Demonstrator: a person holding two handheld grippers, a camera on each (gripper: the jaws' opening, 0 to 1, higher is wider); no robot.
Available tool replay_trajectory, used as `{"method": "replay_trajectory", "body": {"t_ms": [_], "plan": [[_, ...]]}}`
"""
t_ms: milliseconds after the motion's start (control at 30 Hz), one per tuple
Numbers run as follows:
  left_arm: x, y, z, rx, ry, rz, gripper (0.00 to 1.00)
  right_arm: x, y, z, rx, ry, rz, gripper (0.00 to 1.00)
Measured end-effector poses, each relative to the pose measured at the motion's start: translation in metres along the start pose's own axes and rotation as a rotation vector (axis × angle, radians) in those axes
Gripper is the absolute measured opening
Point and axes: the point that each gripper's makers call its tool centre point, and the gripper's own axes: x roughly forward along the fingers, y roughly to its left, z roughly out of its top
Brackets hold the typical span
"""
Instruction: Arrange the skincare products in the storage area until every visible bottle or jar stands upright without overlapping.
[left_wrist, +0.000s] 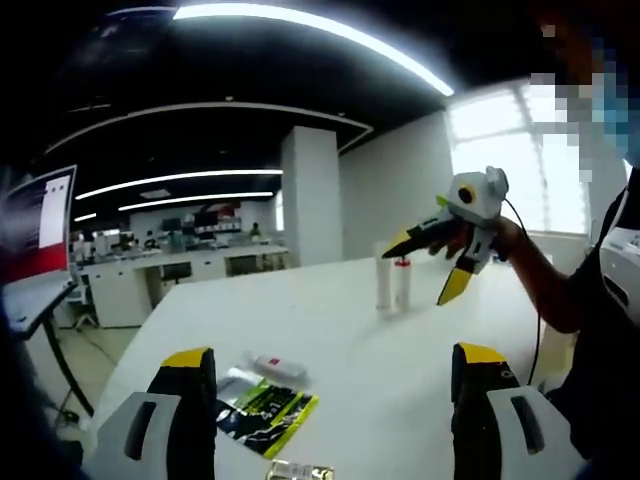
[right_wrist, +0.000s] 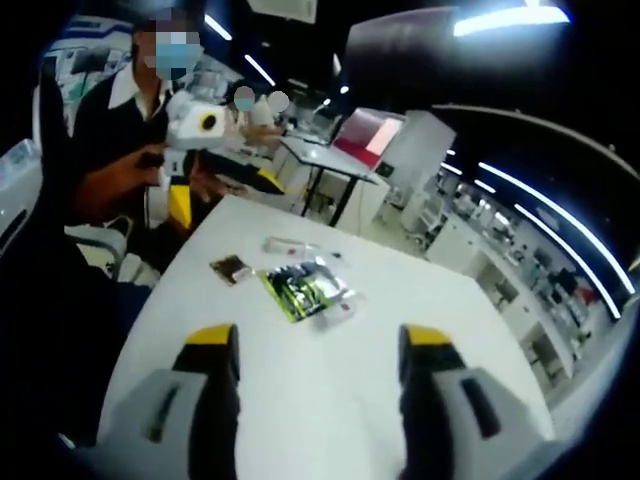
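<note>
Two slim white bottles (left_wrist: 392, 282) stand upright side by side on the white table (left_wrist: 400, 350); one has a red cap. A green and yellow sachet (left_wrist: 265, 405) lies flat near me, with a small white tube (left_wrist: 280, 368) lying beside it. My left gripper (left_wrist: 335, 400) is open and holds nothing. My right gripper (left_wrist: 425, 268), held in a hand, hovers open just right of the bottles. In the right gripper view the right gripper (right_wrist: 320, 385) is open over bare table, short of the sachet (right_wrist: 305, 290). The left gripper (right_wrist: 222, 195) is open at the table's far end.
A small brown packet (right_wrist: 231, 268) and a clear wrapper (right_wrist: 285, 245) lie beside the sachet. Another small item (left_wrist: 300, 470) sits at the table's near edge. A person (right_wrist: 110, 130) stands at the table's end. Desks and a red screen (left_wrist: 40, 225) fill the room behind.
</note>
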Motion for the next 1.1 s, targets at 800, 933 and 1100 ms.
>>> {"method": "replay_trajectory", "body": {"t_ms": [800,933,1100], "plan": [[-0.012,0.005,-0.02,-0.048,0.0,-0.012,1.0,0.056,0.001,-0.012,0.104,0.037,-0.011,0.52],[-0.011,0.007,-0.023,-0.056,0.001,-0.013,1.0,0.064,0.002,-0.013,0.134,0.03,-0.005,0.51],[-0.008,0.007,-0.028,-0.062,0.01,-0.022,0.99,0.076,0.001,-0.018,0.164,0.037,-0.008,0.49]]}}
